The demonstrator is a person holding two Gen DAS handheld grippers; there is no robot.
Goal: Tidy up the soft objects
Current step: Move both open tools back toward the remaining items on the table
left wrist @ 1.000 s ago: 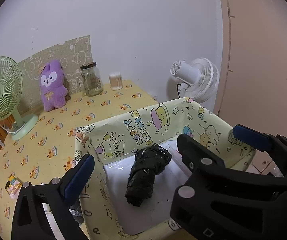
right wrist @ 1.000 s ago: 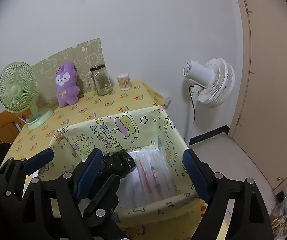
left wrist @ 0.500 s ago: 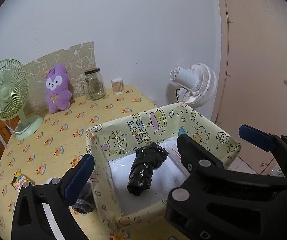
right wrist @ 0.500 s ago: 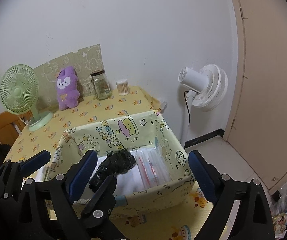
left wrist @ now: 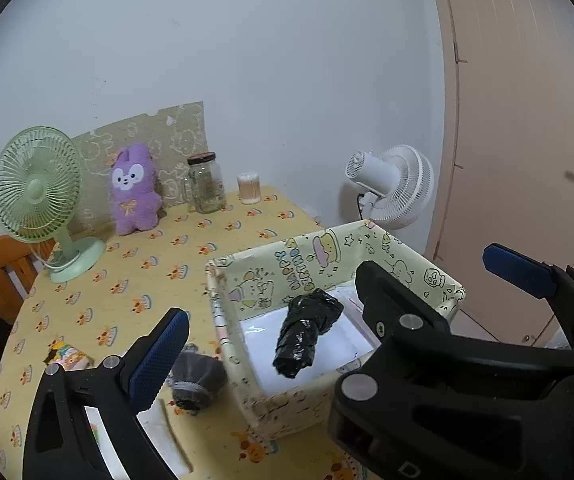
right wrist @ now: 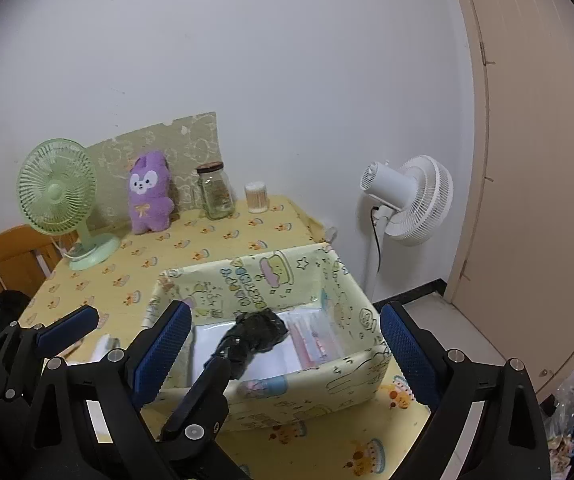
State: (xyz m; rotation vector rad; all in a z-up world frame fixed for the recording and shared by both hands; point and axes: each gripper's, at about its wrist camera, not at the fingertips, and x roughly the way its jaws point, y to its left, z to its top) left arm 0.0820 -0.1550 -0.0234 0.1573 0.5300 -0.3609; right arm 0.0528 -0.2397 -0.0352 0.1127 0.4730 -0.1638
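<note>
Right gripper (right wrist: pixel 283 344): jaws wide, empty
Left gripper (left wrist: pixel 339 304): jaws spread, empty
Black bundle (left wrist: pixel 307 332): lying inside box (left wrist: pixel 411 256)

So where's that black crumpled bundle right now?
In both views the black bundle lies inside the yellow cartoon box, on the white sheet, left of some clear packets.

the box (right wrist: pixel 351 308) is open from above; its tall printed walls block entry from the sides, a grey bundle (left wrist: pixel 197 378) lying just beside.
</note>
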